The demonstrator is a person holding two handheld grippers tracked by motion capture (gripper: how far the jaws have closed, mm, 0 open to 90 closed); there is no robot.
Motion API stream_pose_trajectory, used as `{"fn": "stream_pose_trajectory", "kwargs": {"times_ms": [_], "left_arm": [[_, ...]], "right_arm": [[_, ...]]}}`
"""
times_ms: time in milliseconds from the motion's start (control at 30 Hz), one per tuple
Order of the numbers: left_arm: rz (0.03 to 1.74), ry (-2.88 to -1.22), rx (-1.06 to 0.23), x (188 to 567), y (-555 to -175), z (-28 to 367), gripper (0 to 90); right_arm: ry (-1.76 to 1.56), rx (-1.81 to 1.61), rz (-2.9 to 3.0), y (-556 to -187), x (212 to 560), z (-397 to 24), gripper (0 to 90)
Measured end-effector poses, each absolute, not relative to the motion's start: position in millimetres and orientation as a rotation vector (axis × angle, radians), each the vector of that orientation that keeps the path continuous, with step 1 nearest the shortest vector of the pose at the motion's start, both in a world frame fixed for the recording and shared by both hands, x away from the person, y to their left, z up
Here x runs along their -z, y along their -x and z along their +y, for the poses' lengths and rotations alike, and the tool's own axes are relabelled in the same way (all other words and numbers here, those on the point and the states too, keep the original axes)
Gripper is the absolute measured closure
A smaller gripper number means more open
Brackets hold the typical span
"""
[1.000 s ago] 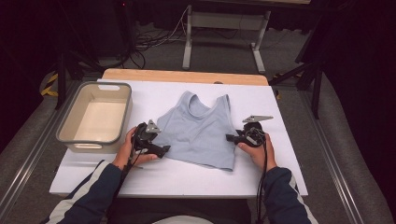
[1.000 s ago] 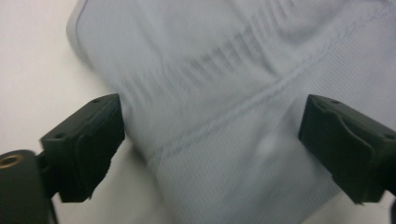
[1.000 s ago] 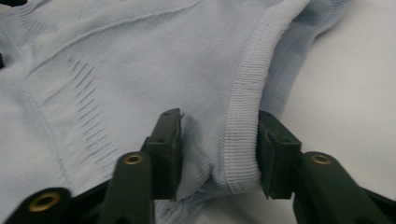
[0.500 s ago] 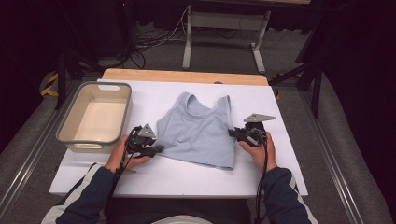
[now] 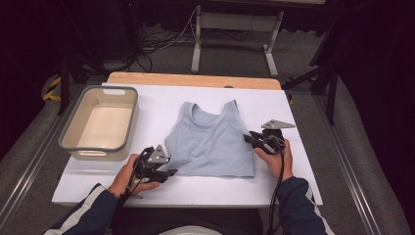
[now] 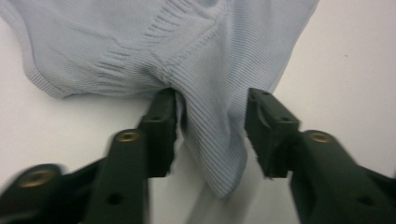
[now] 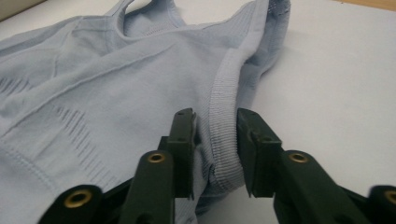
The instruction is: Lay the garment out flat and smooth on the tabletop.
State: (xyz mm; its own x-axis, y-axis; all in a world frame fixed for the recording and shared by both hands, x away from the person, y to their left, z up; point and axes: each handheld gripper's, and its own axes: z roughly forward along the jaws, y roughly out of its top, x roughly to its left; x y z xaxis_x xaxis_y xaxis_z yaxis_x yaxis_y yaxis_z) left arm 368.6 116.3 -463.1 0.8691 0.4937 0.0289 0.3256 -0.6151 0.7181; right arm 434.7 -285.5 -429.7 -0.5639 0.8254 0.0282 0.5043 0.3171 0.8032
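Observation:
A light blue ribbed tank top (image 5: 210,142) lies flat on the white table (image 5: 293,181), neckline away from me. My left gripper (image 5: 171,172) is at its near left hem corner. In the left gripper view, that corner (image 6: 219,154) hangs between the jaws of the gripper (image 6: 211,100), which have just been opening; it brushes one pad and stands clear of the other. My right gripper (image 5: 248,138) is at the top's right side edge. Its jaws (image 7: 215,116) have also just been opening, and the ribbed side band (image 7: 224,140) sits loosely between them.
A grey plastic bin (image 5: 69,128) stands at the table's left, with nothing inside. A wooden strip (image 5: 195,80) runs along the far edge. Dark floor, cables and a metal stand lie beyond the table. Bare white table surrounds the top.
My left gripper has moved toward the near edge with the hem corner. The top now lies straighter and flatter. The right hand has stayed in place.

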Motion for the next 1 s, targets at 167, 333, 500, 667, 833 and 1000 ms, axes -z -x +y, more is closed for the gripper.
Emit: {"fn": "stream_pose_trajectory", "kwargs": {"times_ms": [167,333,500,667,833,1000], "left_arm": [[0.703,-2.104,-0.374,450.7,-382.1,132.3,33.8],[0.779,-2.078,-0.393,456.1,-404.8,128.6,28.6],[0.834,-2.074,-0.418,463.3,-431.3,121.2,33.9],[0.923,-2.074,-0.391,472.7,-451.1,121.3,32.5],[0.933,-2.12,-0.265,481.3,-461.2,116.8,31.3],[0.887,-2.111,-0.195,482.1,-459.0,120.9,50.6]], "right_arm": [[-1.166,-1.155,2.151,-427.5,425.5,-292.3,56.2],[-1.095,-1.213,2.159,-417.4,425.1,-291.2,48.1],[-1.129,-1.139,2.19,-416.8,434.0,-287.5,40.9],[-1.211,-1.127,2.202,-427.7,446.1,-290.5,35.7],[-1.265,-1.109,2.22,-438.3,454.6,-292.7,35.4],[-1.276,-1.102,2.326,-438.8,459.2,-291.4,60.6]]}}
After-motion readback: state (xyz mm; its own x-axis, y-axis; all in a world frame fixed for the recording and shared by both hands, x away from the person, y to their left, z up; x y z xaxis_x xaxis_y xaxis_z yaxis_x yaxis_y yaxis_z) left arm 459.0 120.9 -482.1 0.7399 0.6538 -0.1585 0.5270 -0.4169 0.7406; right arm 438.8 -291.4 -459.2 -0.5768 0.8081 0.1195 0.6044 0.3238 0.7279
